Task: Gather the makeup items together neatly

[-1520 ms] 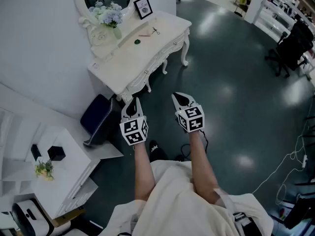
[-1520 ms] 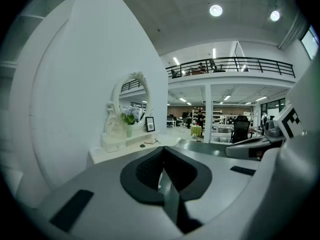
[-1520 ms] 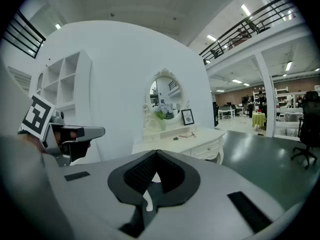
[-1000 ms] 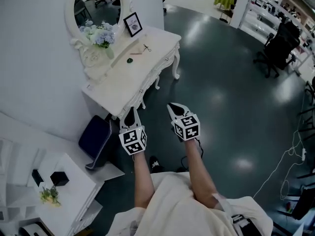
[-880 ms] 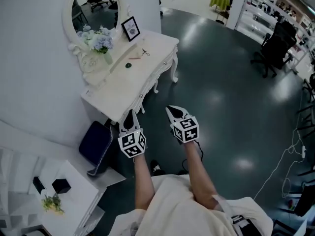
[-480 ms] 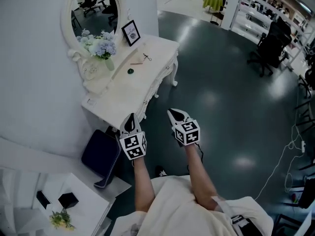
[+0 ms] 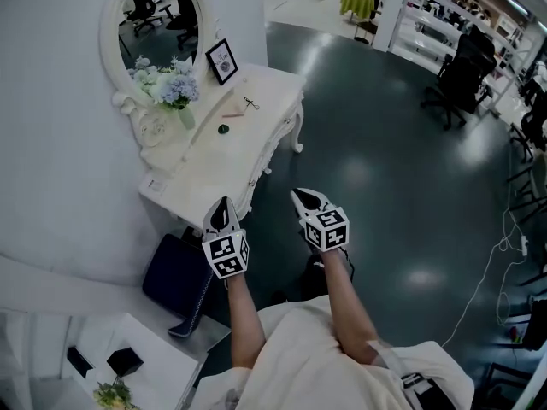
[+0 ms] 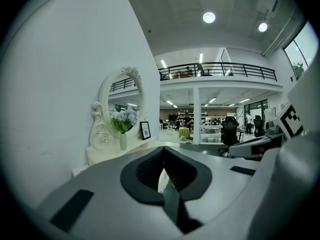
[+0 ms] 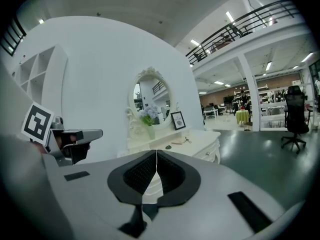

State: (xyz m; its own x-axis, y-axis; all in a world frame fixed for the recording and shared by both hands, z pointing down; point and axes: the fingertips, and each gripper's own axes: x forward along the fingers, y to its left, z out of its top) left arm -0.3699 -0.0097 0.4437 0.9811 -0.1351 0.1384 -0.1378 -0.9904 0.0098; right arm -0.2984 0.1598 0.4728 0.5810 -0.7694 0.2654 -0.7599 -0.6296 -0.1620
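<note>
The white table [image 7: 214, 165] stands ahead of both grippers, with an oval mirror [image 7: 162, 15] behind it. The left gripper [image 7: 223, 207] and right gripper [image 7: 306, 199] have their jaws pressed together, holding nothing. Well beyond them on the table lie a pink pencil [image 7: 232, 114], a metal tool [image 7: 250, 103] and a green piece [image 7: 224, 129].

Tabletop makeup items [image 7: 232, 114] are too small to identify.

Open office hall: swivel chairs [image 7: 461, 77], shelving [image 7: 430, 26], a white dressing table [image 7: 229, 159].
</note>
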